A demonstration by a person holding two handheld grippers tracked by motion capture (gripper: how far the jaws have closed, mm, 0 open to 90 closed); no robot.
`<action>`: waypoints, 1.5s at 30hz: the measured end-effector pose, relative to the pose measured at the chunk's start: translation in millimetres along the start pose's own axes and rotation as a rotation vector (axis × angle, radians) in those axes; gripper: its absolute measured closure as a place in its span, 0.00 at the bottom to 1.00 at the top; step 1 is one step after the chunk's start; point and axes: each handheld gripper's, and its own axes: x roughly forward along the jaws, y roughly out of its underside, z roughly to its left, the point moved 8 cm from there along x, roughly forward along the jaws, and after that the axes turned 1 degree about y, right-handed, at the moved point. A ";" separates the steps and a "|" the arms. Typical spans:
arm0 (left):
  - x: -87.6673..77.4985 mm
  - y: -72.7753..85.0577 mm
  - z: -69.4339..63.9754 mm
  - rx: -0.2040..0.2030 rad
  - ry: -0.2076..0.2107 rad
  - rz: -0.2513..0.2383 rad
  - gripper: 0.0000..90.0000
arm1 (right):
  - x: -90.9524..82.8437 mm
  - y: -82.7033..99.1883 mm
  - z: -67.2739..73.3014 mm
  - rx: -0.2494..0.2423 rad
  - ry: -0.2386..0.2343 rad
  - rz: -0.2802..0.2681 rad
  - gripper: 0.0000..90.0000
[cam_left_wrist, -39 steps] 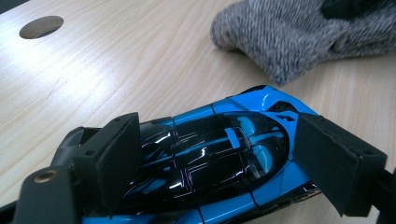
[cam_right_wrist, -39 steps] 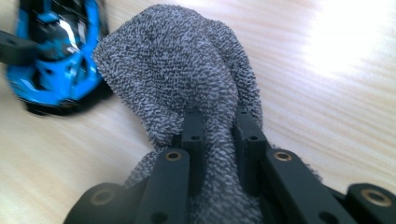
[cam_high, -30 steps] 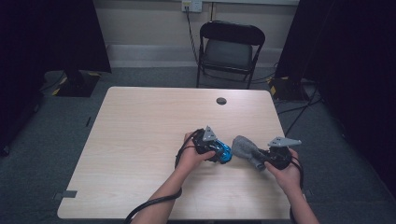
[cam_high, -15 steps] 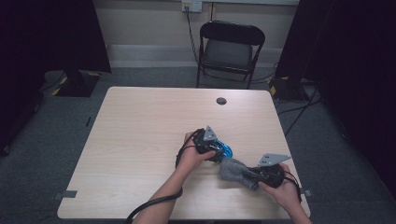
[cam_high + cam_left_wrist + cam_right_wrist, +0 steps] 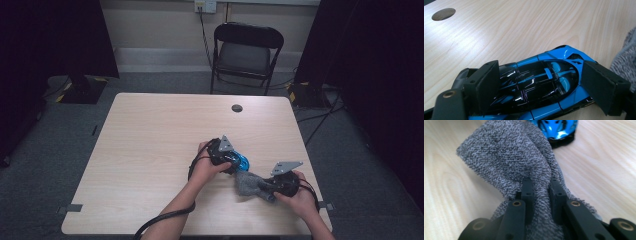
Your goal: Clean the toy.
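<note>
The left gripper (image 5: 539,87) has its two black jaws pressed on the sides of a shiny blue and black toy car (image 5: 541,85), which sits on the pale wooden table (image 5: 524,30). The right gripper (image 5: 541,192) is squeezed tight on a fuzzy grey cloth (image 5: 509,157). The cloth bunches between its jaws and spreads out in front of them. The car's blue nose is just past the cloth, close to it.

Glossy blue plastic toy car (image 5: 544,85), nubbly grey terry cloth (image 5: 506,157) — on smooth, pale wood-grain table (image 5: 150,145).
</note>
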 end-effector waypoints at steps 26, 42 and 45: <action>-0.8 0.2 2.4 -0.016 0.001 -0.011 0.18 | 1.3 -2.8 -48.7 0.100 0.120 0.032 0.86; -0.9 0.5 2.4 -0.020 0.000 -0.014 0.18 | 10.9 -12.9 -64.4 0.159 0.174 0.022 0.86; -0.9 0.2 2.3 -0.023 0.002 -0.014 0.18 | 13.8 -16.0 -66.0 0.180 0.186 0.011 0.86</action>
